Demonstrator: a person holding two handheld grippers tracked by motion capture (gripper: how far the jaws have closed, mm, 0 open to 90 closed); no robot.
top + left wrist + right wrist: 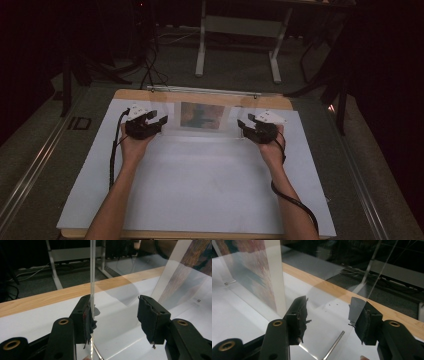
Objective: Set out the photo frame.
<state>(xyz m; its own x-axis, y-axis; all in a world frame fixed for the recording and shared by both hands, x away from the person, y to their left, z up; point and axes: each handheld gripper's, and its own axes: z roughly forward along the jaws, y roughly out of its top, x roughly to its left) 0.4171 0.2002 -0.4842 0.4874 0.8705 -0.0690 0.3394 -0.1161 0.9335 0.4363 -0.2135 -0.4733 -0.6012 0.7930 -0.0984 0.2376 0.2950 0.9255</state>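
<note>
Clear frame upright on table; left gripper left, right gripper right.

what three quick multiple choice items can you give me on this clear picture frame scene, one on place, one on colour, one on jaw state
1. Where does the clear acrylic frame stand?
A. at the far part of the white board
B. at the near edge by the forearms
C. on the floor

2. What colour is the board under it?
A. green
B. white
C. red

3. How do the jaws of the left gripper stand?
A. shut tight on the frame
B. shut on nothing
C. apart, the panel edge against one pad

Answers: 1 A, the high view shows it upright between both grippers near the far wooden edge. 2 B, the sheet is plain white. 3 C, a wide gap shows between the pads.
</note>
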